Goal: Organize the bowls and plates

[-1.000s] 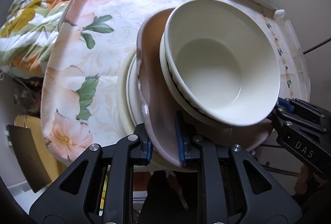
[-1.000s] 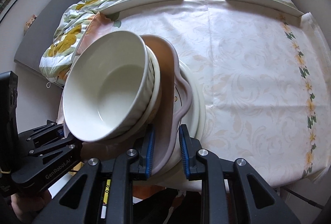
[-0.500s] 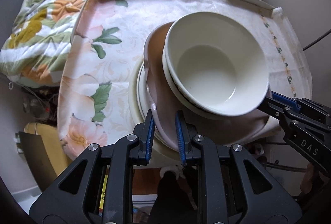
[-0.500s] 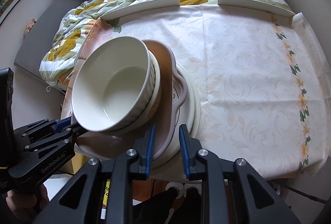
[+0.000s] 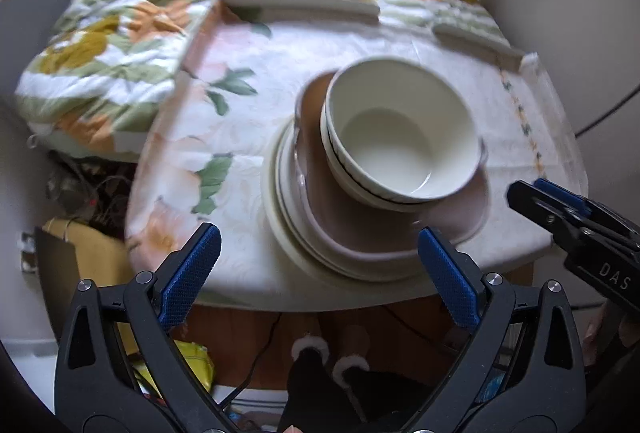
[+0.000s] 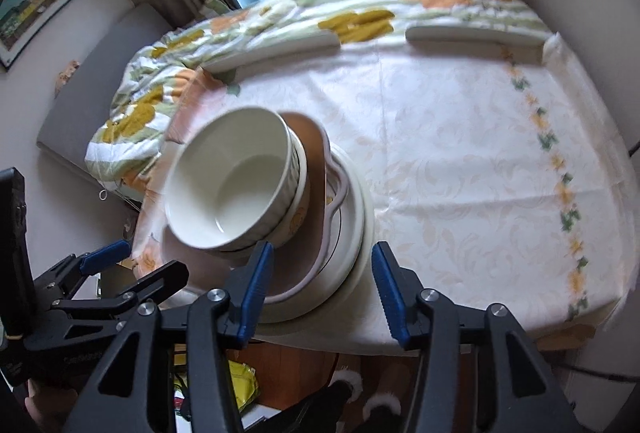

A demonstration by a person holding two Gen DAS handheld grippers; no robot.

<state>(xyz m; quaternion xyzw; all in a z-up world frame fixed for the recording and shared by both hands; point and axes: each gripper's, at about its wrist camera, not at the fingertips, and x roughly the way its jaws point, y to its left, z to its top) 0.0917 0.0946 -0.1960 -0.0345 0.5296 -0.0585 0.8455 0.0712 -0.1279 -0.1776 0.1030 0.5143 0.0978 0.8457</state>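
Observation:
A stack sits near the front edge of the cloth-covered table [image 5: 240,81] [image 6: 460,153]. It has cream plates [image 5: 280,233] [image 6: 360,209] at the bottom, a pink-brown plate [image 5: 316,217] [image 6: 314,153] on them, and nested white bowls [image 5: 400,141] [image 6: 236,181] on top. My left gripper [image 5: 318,261] hangs just in front of the stack, its jaws opening wide and touching nothing. My right gripper [image 6: 322,261] is at the stack's near rim, its jaws opening; the plates' edge lies between the fingers, but the pads do not press it. Each wrist view shows the other gripper [image 5: 528,189] [image 6: 148,257] beside the stack.
Two long white curved pieces [image 5: 300,3] [image 6: 472,37] lie along the table's far edge. A floral quilt [image 5: 100,53] [image 6: 132,121] bulges at the far left. Below the front edge are furry slippers [image 5: 328,357] and a yellow bag [image 6: 240,381]. Bare cloth extends right of the stack.
Both grippers were shut on the pink-brown plate's near rim. Both have let go, spread their jaws, and drawn back and up from the stack, which looks smaller now.

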